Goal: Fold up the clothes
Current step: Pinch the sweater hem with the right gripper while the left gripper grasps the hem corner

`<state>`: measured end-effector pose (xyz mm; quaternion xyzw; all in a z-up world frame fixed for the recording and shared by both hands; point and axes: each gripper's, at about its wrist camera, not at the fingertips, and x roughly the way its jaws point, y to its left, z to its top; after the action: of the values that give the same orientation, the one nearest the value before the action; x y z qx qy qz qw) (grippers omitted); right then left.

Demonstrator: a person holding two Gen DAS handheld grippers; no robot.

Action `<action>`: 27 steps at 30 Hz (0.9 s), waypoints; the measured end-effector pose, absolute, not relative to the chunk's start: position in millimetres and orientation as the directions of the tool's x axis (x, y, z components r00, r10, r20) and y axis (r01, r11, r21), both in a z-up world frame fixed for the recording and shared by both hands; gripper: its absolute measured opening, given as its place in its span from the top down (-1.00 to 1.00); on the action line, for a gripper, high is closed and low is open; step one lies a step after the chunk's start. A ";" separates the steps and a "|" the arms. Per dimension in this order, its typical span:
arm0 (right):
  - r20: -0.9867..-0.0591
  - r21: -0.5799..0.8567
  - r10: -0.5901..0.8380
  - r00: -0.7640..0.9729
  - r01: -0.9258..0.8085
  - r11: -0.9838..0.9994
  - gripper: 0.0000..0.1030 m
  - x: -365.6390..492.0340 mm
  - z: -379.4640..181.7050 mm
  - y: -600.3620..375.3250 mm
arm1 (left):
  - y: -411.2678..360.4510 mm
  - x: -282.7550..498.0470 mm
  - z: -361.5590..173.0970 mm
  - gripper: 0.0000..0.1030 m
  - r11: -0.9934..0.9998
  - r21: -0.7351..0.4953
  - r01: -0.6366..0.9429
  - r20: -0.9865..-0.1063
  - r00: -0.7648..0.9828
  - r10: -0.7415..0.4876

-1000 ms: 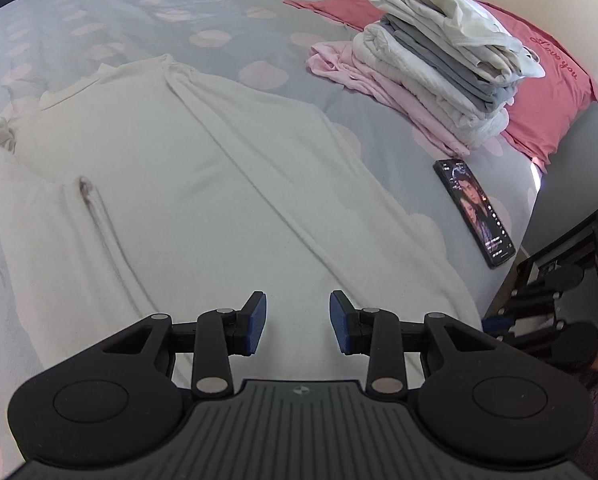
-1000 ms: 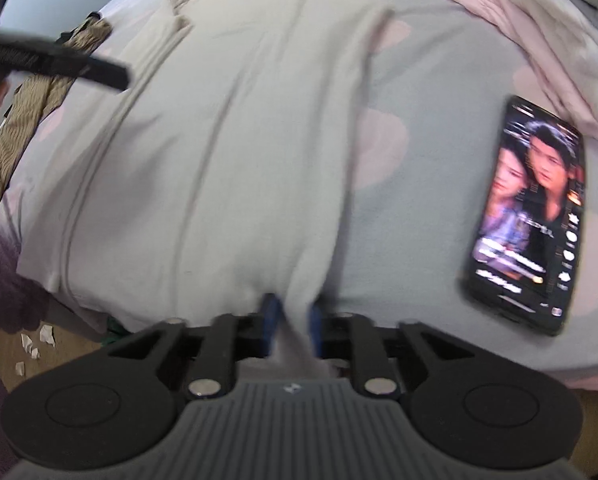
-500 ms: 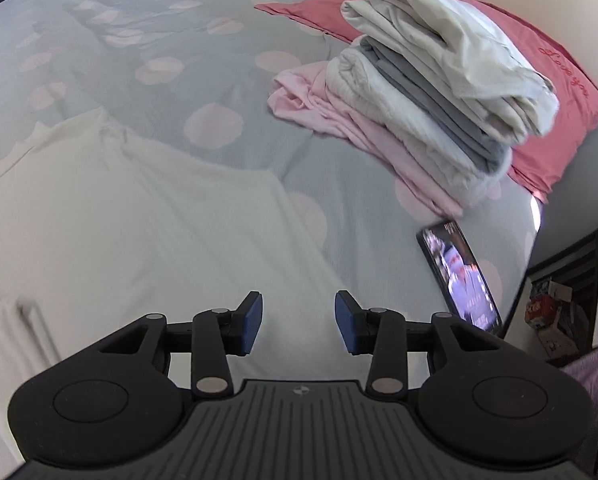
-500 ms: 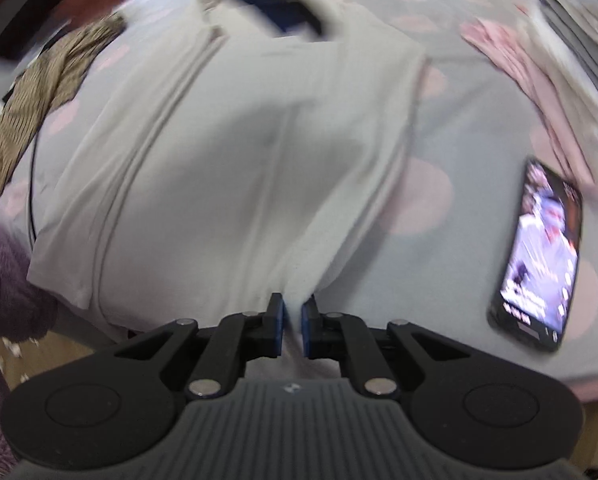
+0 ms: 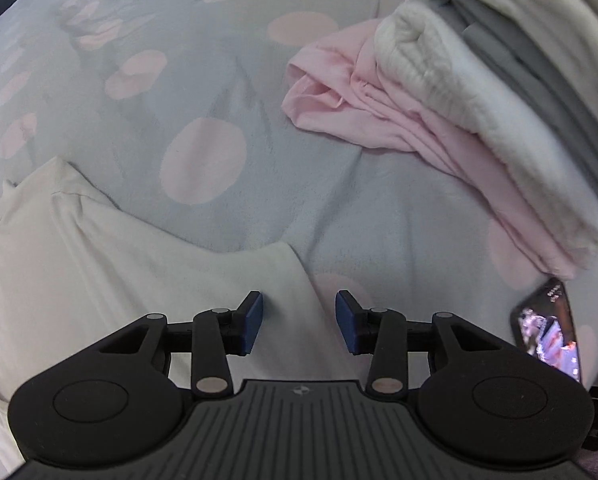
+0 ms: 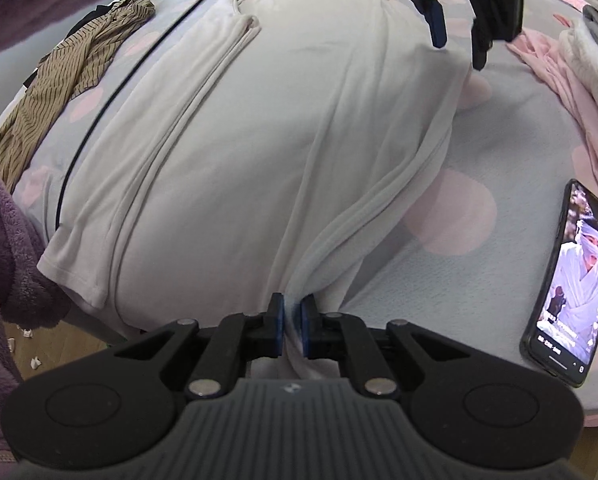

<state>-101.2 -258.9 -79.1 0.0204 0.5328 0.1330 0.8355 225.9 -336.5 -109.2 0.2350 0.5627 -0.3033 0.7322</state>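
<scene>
1. Pinched between your right jaws: thin, matt, soft white knit cloth shirt (image 6: 259,152).
2. Right of them: glossy black glass phone (image 6: 571,280).
3. Beyond your left jaws: fuzzy grey bedspread with pink dots (image 5: 259,80).

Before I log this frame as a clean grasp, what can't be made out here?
- Hem of the white shirt: hidden behind the right gripper body, right wrist view.
- Left gripper: contact with the shirt unclear; in the right wrist view it is cut off by the top edge.
- Phone: cut by the gripper, left wrist view.
- Folded pile: blurred, cropped.
</scene>
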 end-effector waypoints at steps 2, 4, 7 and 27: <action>-0.884 0.184 0.251 0.394 -0.202 0.962 0.81 -99.8 -79.9 -259.9 | -337.0 227.8 -117.0 0.37 0.707 0.014 0.707 -0.968 0.188 -0.168; -0.884 0.187 0.255 0.392 -0.204 0.961 0.81 -101.0 -79.7 -261.6 | -335.9 228.7 -122.3 0.42 0.702 0.023 0.711 -0.966 0.197 -0.168; -0.884 0.182 0.253 0.392 -0.208 0.961 0.81 -101.3 -78.5 -261.3 | -327.1 230.4 -121.3 0.70 0.702 0.027 0.711 -0.960 0.215 -0.182; -0.862 0.123 0.237 0.448 -0.269 0.955 0.82 -122.0 -36.7 -223.9 | -147.8 248.5 -55.3 0.84 0.759 -0.482 0.438 -0.747 0.249 -0.617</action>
<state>-122.0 -223.9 -36.7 -0.0156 0.5040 0.1488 0.8507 248.5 -147.8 -55.3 -0.0873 0.5127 -0.3360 0.7853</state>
